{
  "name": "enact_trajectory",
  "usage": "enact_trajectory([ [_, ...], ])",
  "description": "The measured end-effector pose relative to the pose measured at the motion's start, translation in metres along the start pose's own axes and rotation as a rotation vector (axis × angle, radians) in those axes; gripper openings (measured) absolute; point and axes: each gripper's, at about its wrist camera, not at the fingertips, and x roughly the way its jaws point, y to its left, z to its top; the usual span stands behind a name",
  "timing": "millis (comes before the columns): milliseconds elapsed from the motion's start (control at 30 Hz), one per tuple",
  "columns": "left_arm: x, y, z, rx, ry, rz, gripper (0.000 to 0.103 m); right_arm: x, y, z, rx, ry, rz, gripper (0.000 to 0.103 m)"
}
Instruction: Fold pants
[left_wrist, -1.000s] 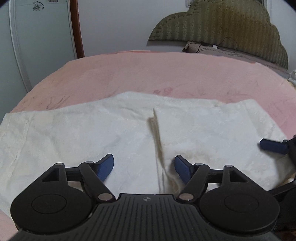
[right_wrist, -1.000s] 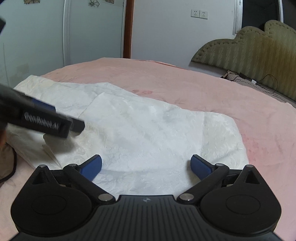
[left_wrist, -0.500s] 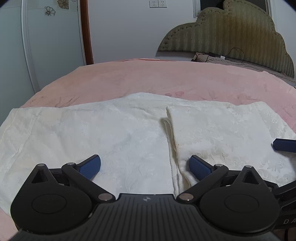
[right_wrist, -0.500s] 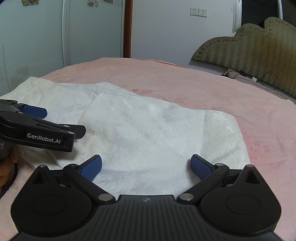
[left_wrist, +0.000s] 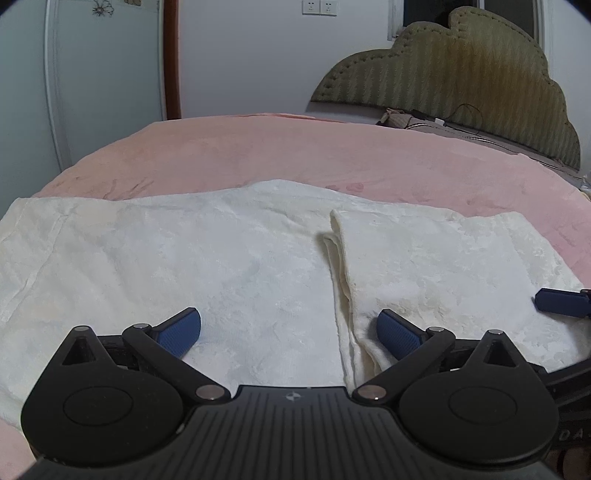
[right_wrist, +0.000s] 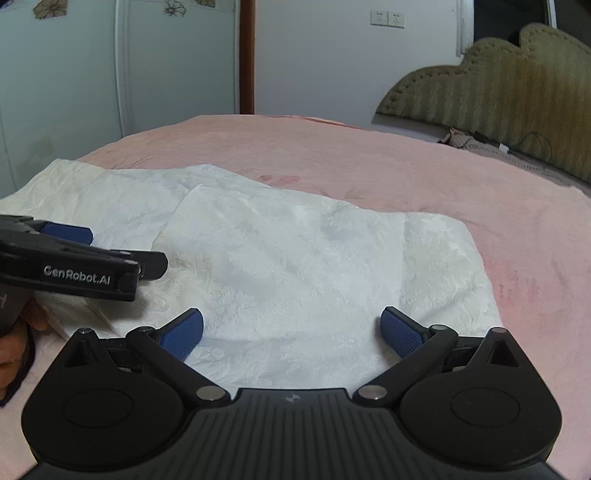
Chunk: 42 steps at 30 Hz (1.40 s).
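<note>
1. Pants (left_wrist: 229, 258): I have them lying flat on the bed (left_wrist: 295, 155), directly ahead of and below both grippers. Their long axis runs left to right across my left wrist view.
2. Folded section (left_wrist: 436, 258): one end is already doubled back over the right part of the garment. Its free edge (left_wrist: 340, 280) runs away from me, just inside the right-hand finger of the left gripper. The unfolded stretch extends well out to the left.
3. Left gripper (left_wrist: 289, 330): jaws have just been opening and now stand spread wide, nothing clamped. The cloth lies beneath them, the fold edge between the fingers.
4. Right gripper (right_wrist: 291, 330): jaws wide apart, gripping nothing, poised over the doubled section.
5. Reach: I judge the left gripper nearer the long unfolded end, so the next fold would bring that end rightward over the doubled part; the right gripper sits nearer the finished side.
6. Materials: off-white woven fabric with a faint raised floral pattern, soft, lightly creased, likely limp when lifted. Bed cover is pink and plush.
7. Fingertips (left_wrist: 177, 330): blue, textured pads on black linkages.
</note>
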Motion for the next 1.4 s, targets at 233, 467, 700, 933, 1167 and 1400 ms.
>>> enact_trajectory([
  [233,-0.055,0.048,-0.006,-0.122,-0.053,-0.038,0.102,-0.001,0.009,0.008,0.063,0.025,-0.016,0.103],
  [467,-0.124,0.179,-0.02,-0.499,-0.065,0.11,0.102,-0.024,0.124,0.027,-0.306,-0.16,0.206,0.103],
  [700,-0.138,0.268,-0.049,-0.843,0.033,0.053,0.101,-0.014,0.238,-0.001,-0.825,-0.243,0.205,0.1],
  [933,-0.116,0.288,-0.054,-1.005,0.037,-0.167,0.102,0.007,0.274,-0.003,-0.968,-0.264,0.142,0.075],
  [1167,-0.087,0.287,-0.055,-1.14,0.044,-0.324,0.102,0.018,0.272,0.023,-0.797,-0.255,0.259,0.037],
  [1400,-0.052,0.295,-0.031,-1.19,-0.014,-0.379,0.102,0.014,0.191,0.098,-0.269,-0.115,0.661,0.039],
])
